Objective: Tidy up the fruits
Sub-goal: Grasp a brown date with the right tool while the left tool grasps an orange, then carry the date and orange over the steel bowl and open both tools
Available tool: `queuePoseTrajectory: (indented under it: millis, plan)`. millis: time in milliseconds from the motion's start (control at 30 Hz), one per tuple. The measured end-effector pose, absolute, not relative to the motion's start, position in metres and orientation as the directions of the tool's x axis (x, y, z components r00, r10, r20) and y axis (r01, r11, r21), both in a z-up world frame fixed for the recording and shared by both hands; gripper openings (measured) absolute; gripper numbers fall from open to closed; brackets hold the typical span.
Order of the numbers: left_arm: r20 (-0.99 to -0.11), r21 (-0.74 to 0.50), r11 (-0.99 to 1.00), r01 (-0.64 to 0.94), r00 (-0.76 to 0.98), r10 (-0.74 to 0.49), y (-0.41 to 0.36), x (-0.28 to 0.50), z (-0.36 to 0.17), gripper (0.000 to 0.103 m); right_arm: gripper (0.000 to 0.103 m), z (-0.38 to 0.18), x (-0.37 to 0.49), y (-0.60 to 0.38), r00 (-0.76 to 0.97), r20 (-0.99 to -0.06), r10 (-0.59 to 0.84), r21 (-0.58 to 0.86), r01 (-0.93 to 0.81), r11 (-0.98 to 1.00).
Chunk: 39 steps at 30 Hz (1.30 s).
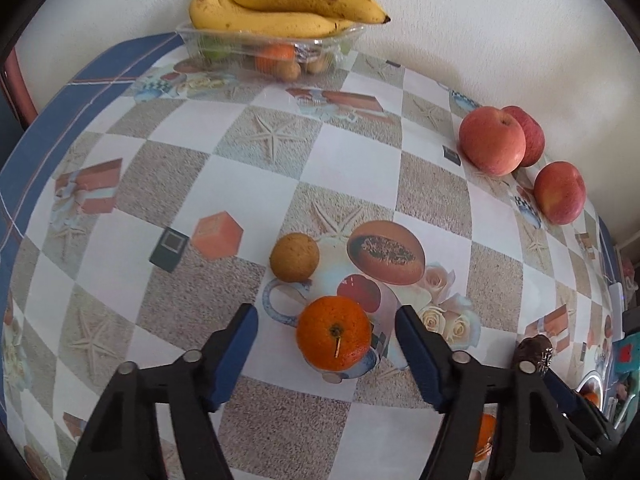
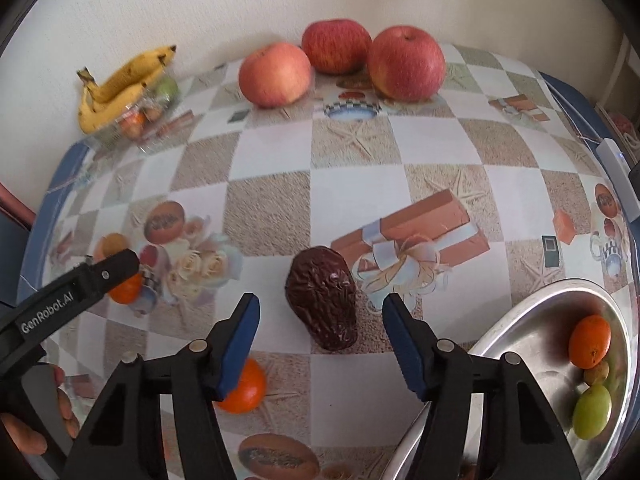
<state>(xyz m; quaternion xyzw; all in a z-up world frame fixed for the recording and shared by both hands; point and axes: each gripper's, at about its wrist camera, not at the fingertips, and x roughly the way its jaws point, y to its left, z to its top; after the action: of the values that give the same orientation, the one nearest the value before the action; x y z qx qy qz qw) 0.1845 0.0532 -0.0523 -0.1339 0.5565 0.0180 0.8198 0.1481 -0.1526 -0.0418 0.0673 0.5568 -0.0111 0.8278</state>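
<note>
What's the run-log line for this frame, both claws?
left claw: open, straddling tangerine | right claw: open, straddling dried date | metal tray: holds some fruit | three apples: on table

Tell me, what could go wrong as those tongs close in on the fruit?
The left tongs are open around a round tangerine; a lopsided squeeze might send it rolling across the table. The right tongs straddle a wrinkled dried date, which looks soft and could squash or slip out.
</note>
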Motion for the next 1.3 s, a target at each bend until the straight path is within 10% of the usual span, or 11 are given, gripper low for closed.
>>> queuePoseTrajectory:
  millis: [133, 1300]
  plan:
    - [-0.916, -0.206, 0.962, -0.178, 0.380, -0.126, 0.052, 0.184, -0.051, 0.038, 0.048, -0.049, 0.151, -0.154, 0.368, -0.928, 0.047, 0.090, 0.100, 0.991]
    - [-0.909, -0.297, 0.929, -0.221, 0.364, -0.203, 0.028, 0.109, 0.002, 0.037, 0.039, 0.009, 0.077, -0.160, 0.420, -0.901, 0.111, 0.150, 0.060, 0.987]
